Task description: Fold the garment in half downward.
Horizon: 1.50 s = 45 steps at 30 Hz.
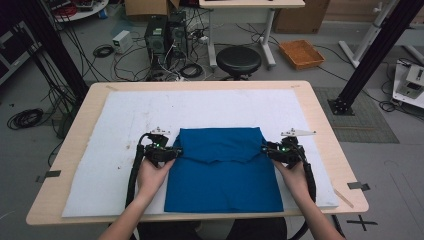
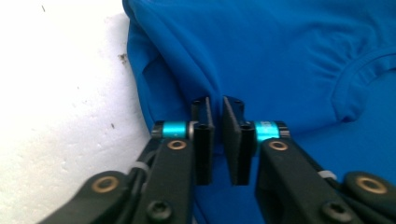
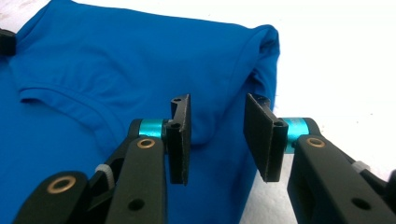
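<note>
Lying on a white padded sheet (image 1: 115,130) over a pale wooden table (image 1: 320,115), the soft blue shirt (image 1: 225,170) is folded into a rectangle. The left gripper (image 2: 218,135) is clenched on a fold at its edge; the right gripper (image 3: 217,135) is released, straddling the opposite edge. Cables litter the grey floor (image 1: 100,50).

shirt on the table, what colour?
Solid blue shirt, no pattern; best seen in the high view.

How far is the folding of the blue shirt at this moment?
Done: the top of the blue shirt is folded down, collar showing. In hand: the left gripper is nearly shut at its edge; the right gripper is open. Left: further folds, probably.
</note>
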Motion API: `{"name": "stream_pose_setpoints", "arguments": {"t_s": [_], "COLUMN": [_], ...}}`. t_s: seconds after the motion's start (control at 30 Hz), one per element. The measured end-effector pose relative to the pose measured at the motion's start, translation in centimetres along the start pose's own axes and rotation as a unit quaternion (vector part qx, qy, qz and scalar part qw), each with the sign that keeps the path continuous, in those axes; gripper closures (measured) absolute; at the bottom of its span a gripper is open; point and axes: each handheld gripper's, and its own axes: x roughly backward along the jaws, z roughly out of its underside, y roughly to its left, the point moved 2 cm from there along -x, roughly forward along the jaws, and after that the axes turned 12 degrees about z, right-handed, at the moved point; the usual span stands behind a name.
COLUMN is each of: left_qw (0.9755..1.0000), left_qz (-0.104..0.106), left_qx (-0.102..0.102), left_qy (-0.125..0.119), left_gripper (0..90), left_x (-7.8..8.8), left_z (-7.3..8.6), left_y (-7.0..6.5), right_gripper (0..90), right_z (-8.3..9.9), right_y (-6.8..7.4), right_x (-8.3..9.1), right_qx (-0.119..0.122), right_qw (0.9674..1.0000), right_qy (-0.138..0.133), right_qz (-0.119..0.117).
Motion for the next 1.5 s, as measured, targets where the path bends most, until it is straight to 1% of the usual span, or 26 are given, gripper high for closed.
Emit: {"name": "stream_pose_setpoints", "arguments": {"t_s": [0.03,0.13,0.17,0.2,0.3,0.33,0.43,0.47,0.57,0.6,0.63,0.67,0.73,0.77,0.8,0.83,0.97,1.03,1.1,1.17,1.27,1.3,1.4,1.47,1.5], "left_qw": [1.0000,1.0000,1.0000,1.0000,1.0000,1.0000,1.0000,1.0000,1.0000,0.9999,0.9999,0.9999,0.9998,0.9997,0.9997,0.9996,0.9989,0.9984,0.9979,0.9973,0.9962,0.9956,0.9942,0.9933,0.9928], "left_qz": [-0.001,0.000,0.000,0.001,0.002,0.003,0.004,0.004,0.005,0.005,0.006,0.007,0.011,0.014,0.016,0.020,0.034,0.042,0.049,0.059,0.073,0.077,0.089,0.093,0.093], "left_qx": [-0.001,-0.002,-0.003,-0.002,-0.004,-0.002,-0.003,-0.002,-0.006,-0.009,-0.013,-0.013,-0.015,-0.012,-0.017,-0.016,-0.025,-0.030,-0.038,-0.041,-0.048,-0.053,-0.058,-0.063,-0.067], "left_qy": [0.000,0.000,-0.001,-0.002,-0.002,-0.004,-0.003,-0.005,-0.006,-0.004,-0.003,-0.006,-0.008,-0.012,-0.011,-0.015,-0.022,-0.021,-0.016,-0.013,0.000,0.007,0.020,0.027,0.034], "left_gripper": [85.0,85.5,85.5,85.5,85.5,85.5,85.5,85.4,85.5,85.5,85.6,85.9,86.2,86.3,86.3,86.4,86.4,86.3,86.4,86.3,86.3,86.3,86.3,86.3,86.3], "left_x": [0.0,0.0,0.1,0.1,0.1,0.1,0.1,0.1,0.2,0.2,0.3,0.3,0.4,0.5,0.7,0.9,2.2,3.0,3.7,4.4,5.4,5.7,6.4,6.8,6.9], "left_z": [0.0,0.0,0.0,0.0,0.0,0.0,0.0,0.0,-0.1,-0.1,-0.1,-0.1,-0.1,-0.2,-0.2,-0.3,-0.5,-0.4,0.0,0.6,1.9,2.4,3.9,4.8,5.3], "left_y": [0.0,0.0,0.0,0.0,-0.1,-0.1,-0.1,-0.1,-0.2,-0.2,-0.2,-0.3,-0.3,-0.5,-0.5,-0.7,-1.6,-2.3,-3.0,-3.7,-4.9,-5.2,-6.3,-7.1,-7.5], "right_gripper": [62.7,63.1,63.2,63.2,63.2,63.3,63.3,64.9,80.1,84.6,86.5,87.1,87.4,87.4,87.4,87.5,87.4,87.4,87.4,87.4,87.4,87.4,87.4,87.4,87.4], "right_z": [0.0,0.1,0.1,0.2,0.2,0.2,0.1,0.1,0.2,0.1,0.1,0.1,0.0,-0.1,-0.1,-0.1,-0.3,-0.1,0.3,0.9,2.0,2.4,3.7,4.6,5.6], "right_y": [0.1,0.2,0.2,0.2,0.1,0.2,0.5,0.6,1.0,1.1,1.1,1.1,1.0,1.0,1.0,0.9,1.2,1.4,1.6,1.8,2.2,2.4,3.1,3.7,4.2], "right_x": [0.1,0.2,0.2,0.0,-0.3,-0.4,-0.8,-1.0,-1.4,-1.4,-1.3,-1.2,-0.8,-0.6,-0.4,-0.2,1.4,2.4,3.4,4.4,6.0,6.6,8.2,9.2,10.2], "right_qx": [-0.002,-0.004,-0.006,-0.014,-0.017,-0.022,-0.020,-0.020,-0.008,-0.004,-0.001,-0.001,-0.001,-0.004,-0.004,-0.003,0.001,0.007,0.008,0.009,0.014,0.018,0.032,0.036,0.043], "right_qw": [1.0000,0.9999,0.9999,0.9998,0.9997,0.9996,0.9994,0.9993,0.9990,0.9990,0.9991,0.9992,0.9993,0.9993,0.9993,0.9993,0.9989,0.9987,0.9984,0.9980,0.9977,0.9975,0.9970,0.9966,0.9963], "right_qy": [0.001,0.002,0.004,0.011,0.015,0.018,0.027,0.031,0.042,0.039,0.036,0.034,0.025,0.024,0.023,0.021,0.012,0.008,0.007,0.007,0.005,0.007,0.006,0.005,0.003], "right_qz": [-0.006,-0.011,-0.010,-0.012,-0.006,-0.008,-0.010,-0.011,-0.016,-0.020,-0.021,-0.021,-0.027,-0.027,-0.029,-0.032,-0.045,-0.050,-0.055,-0.062,-0.067,-0.068,-0.071,-0.074,-0.075]}}
